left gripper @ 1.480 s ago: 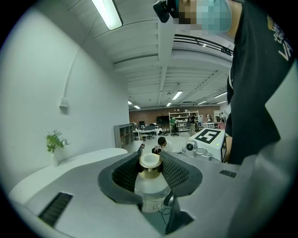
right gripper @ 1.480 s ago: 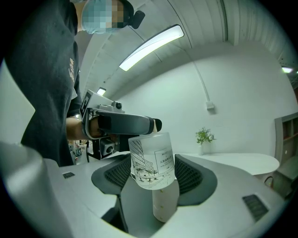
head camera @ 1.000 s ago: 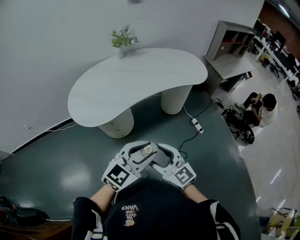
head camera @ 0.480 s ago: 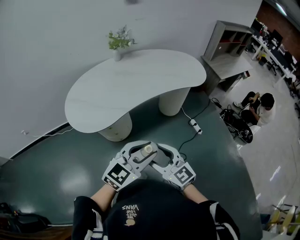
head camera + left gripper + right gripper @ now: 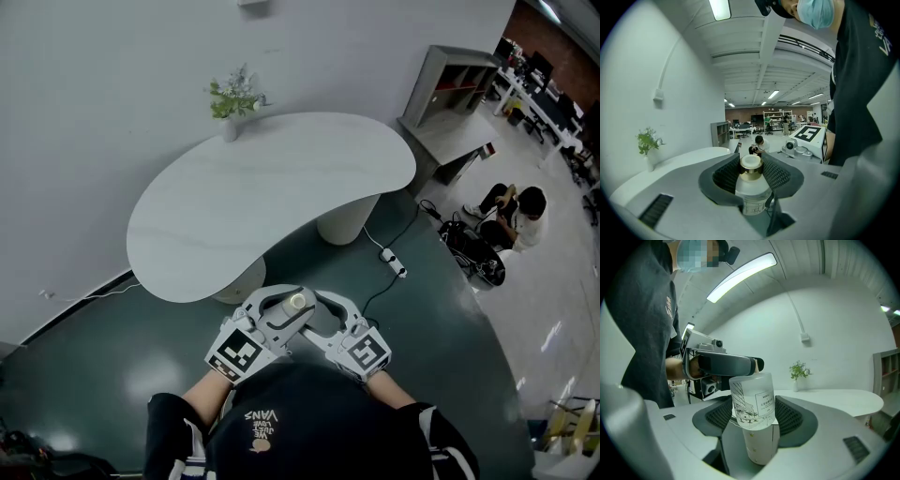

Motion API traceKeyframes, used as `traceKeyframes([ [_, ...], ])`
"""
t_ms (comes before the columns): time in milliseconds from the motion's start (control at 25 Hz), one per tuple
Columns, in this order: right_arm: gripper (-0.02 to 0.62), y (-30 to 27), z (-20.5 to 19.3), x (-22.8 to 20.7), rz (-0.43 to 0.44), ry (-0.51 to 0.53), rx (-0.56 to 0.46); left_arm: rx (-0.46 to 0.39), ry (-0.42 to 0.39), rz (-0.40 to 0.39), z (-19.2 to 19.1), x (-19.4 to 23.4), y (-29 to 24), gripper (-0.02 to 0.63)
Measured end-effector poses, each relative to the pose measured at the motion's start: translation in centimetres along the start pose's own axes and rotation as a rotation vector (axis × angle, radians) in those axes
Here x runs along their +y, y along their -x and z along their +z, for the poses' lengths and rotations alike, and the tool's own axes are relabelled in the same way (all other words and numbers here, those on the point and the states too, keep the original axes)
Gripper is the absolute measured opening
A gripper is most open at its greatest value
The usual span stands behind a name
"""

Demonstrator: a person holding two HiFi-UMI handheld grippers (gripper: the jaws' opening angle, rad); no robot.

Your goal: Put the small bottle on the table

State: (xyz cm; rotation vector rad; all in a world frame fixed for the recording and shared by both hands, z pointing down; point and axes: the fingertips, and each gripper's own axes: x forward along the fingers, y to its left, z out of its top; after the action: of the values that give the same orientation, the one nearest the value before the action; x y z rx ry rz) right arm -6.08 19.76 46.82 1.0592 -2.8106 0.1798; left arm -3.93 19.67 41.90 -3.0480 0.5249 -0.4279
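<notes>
Bottle (image 5: 296, 301) hangs short of the worktop (image 5: 272, 187) in the head view; the worktop has drawn nearer, so the carry is well along. Left gripper (image 5: 751, 164) view: jaws clamped on its cap end. Right gripper (image 5: 753, 414) view: jaws clamped on its labelled body.

The table (image 5: 272, 202) stands by the wall (image 5: 112, 112), a plant (image 5: 234, 97) on its far left end and a power strip (image 5: 394, 262) on the floor (image 5: 122, 366) near its right leg. Right of the table a shelf unit (image 5: 457, 89) stands by the wall, with a person (image 5: 514, 214) sitting on the floor before it. Before the table's near edge the left gripper (image 5: 281, 302) and right gripper (image 5: 317, 309) are side by side, the bottle (image 5: 296, 301) between the left one's jaws.
</notes>
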Motion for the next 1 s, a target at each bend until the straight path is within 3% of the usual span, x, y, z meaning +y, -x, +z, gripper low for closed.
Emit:
traceKeyframes([
  [200, 0.261, -4.7, -0.2, -1.7, 0.008, 0.019, -0.056, 0.006, -0.007, -0.028, -0.9, 4.8, 0.3, 0.160],
  [560, 0.259, -11.4, -0.1, -3.8, -0.032, -0.004, -0.045, 0.022, -0.039, -0.065, -2.7, 11.4, 1.4, 0.160],
  [1000, 0.261, -15.5, -0.1, -5.8, 0.006, -0.023, -0.022, 0.030, 0.003, -0.026, -4.2, 16.0, 1.1, 0.160],
])
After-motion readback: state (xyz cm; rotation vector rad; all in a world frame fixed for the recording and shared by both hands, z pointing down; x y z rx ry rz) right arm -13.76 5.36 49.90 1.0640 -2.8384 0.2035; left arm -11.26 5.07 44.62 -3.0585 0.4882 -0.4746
